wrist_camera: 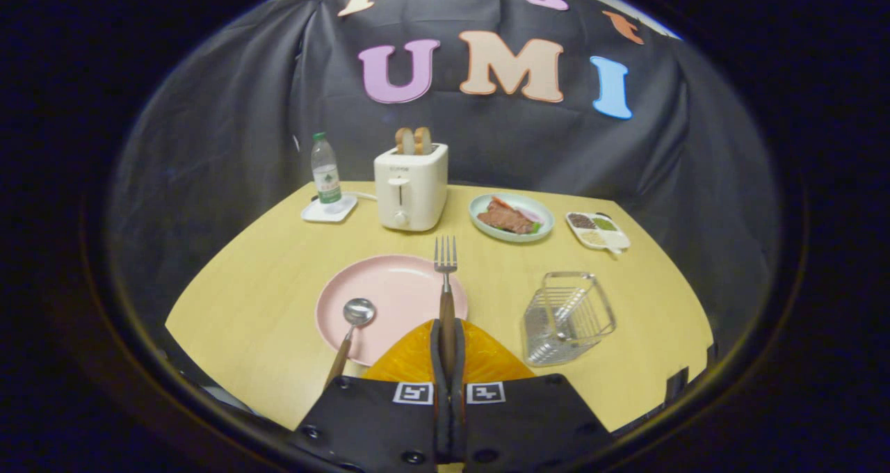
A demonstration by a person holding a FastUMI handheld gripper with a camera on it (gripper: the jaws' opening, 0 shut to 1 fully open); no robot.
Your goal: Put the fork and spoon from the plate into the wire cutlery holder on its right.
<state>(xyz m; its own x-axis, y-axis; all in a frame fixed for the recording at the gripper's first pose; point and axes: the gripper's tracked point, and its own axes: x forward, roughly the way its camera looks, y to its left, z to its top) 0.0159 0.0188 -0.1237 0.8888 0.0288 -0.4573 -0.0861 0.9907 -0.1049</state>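
Tongs (pixel 448 344): I grip the fork (pixel 446 278) by its handle, bottom centre.
Spoon (pixel 353 327): on pink plate (pixel 389 292), left.
Wire holder (pixel 567 316): lower right.

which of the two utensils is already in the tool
The metal fork with a wooden handle: the tool is shut on its handle, tines pointing ahead. The wooden-handled metal spoon lies on the pink plate.

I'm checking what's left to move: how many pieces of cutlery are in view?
2. The fork is clamped upright in the gripper; the spoon lies on the pink plate, left of the gripper.
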